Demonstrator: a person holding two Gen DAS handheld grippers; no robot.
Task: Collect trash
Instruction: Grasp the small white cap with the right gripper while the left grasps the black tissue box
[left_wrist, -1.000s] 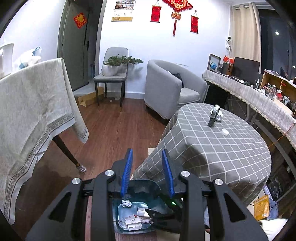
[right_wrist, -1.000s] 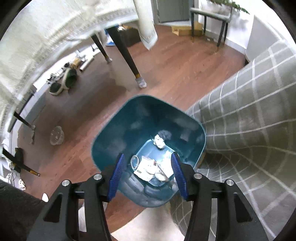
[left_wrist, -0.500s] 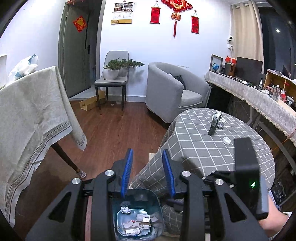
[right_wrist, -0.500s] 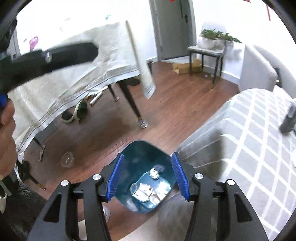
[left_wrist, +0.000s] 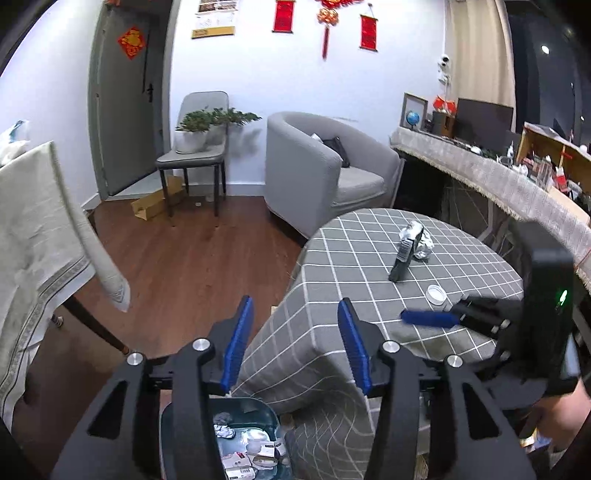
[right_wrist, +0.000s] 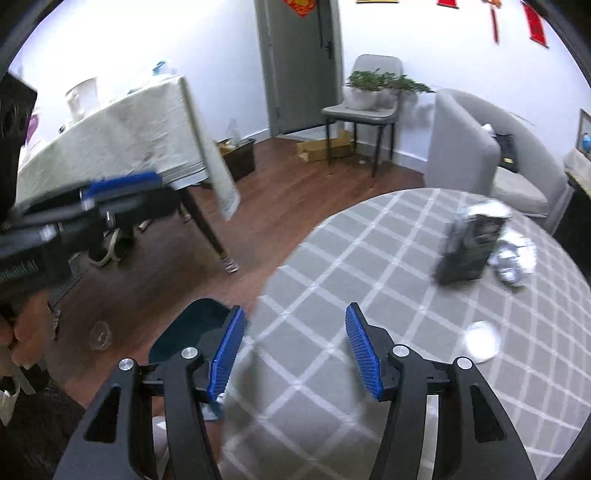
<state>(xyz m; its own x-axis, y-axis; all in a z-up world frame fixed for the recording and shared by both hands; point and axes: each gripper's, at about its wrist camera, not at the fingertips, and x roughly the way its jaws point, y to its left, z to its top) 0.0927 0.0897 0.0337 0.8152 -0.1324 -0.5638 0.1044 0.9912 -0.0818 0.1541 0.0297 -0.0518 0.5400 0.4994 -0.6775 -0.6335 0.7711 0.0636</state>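
Grey checked tablecloth (left_wrist: 373, 273), wooden floor (left_wrist: 192, 266)

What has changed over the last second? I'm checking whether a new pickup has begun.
Both grippers lifted away from the teal bin. The right gripper swung from above the bin to over the checked table, facing the white cap. Nothing was grasped; both stay open and empty. The dark packet, foil wad and cap have not moved.
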